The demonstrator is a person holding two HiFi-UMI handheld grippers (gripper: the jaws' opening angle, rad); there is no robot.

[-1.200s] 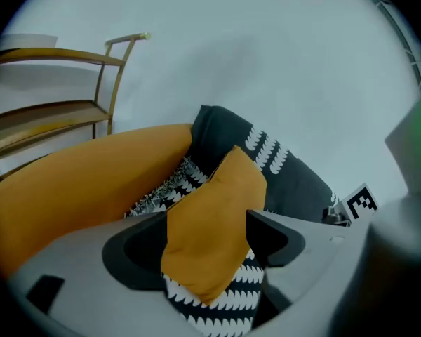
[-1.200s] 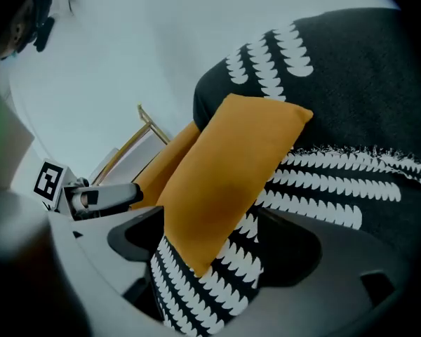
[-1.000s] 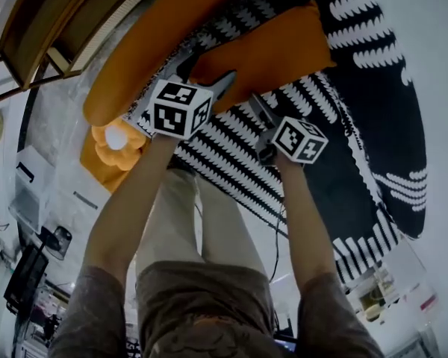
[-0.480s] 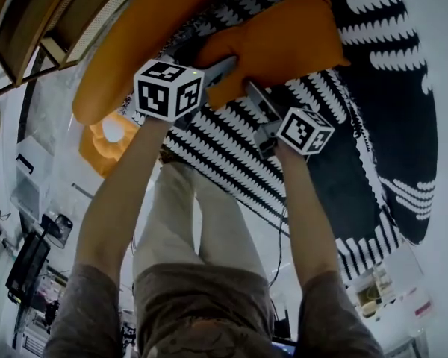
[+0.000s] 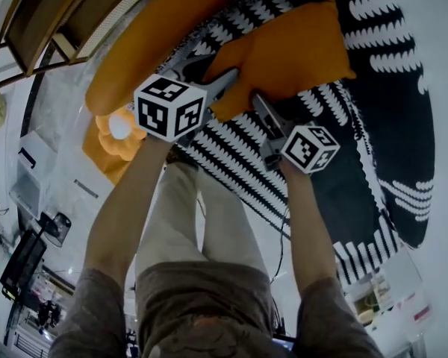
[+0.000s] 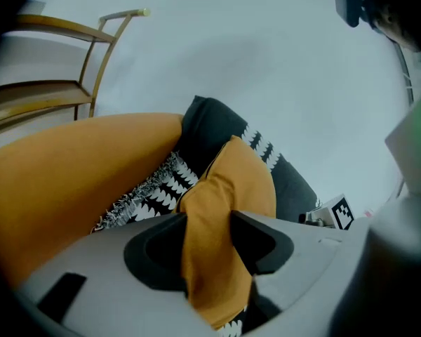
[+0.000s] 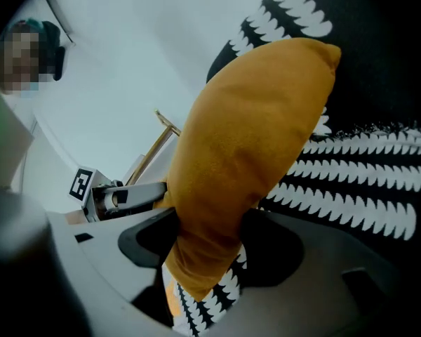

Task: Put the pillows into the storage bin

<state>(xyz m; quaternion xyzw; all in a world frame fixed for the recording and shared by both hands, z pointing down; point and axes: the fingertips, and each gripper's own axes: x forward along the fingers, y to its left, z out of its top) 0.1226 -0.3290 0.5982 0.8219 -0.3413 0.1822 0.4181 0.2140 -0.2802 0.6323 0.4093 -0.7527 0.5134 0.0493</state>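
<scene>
A small orange pillow [image 5: 291,51] lies on a black cover with white patterns [image 5: 358,162]. Both grippers hold its near edge. My left gripper [image 5: 228,82] has just been closing, and its jaws now pinch a fold of the pillow [image 6: 228,181] between the pads, left gripper [image 6: 209,241]. My right gripper [image 5: 255,101] has likewise been closing, and the pillow [image 7: 252,146] is squeezed between its jaws, right gripper [image 7: 210,248]. The pillow's lower corner hangs below the jaws in both gripper views. No storage bin is clearly in view.
A long orange bolster [image 5: 157,43] lies on the cover to the left of the pillow. A wooden shelf [image 5: 52,21] stands at the far left. An orange flower-shaped thing [image 5: 116,136] lies on the floor by the person's legs [image 5: 194,215].
Both grippers have closed their jaws on the pillow's near edge. The pillow has shifted slightly to the right and its edge is bunched up.
</scene>
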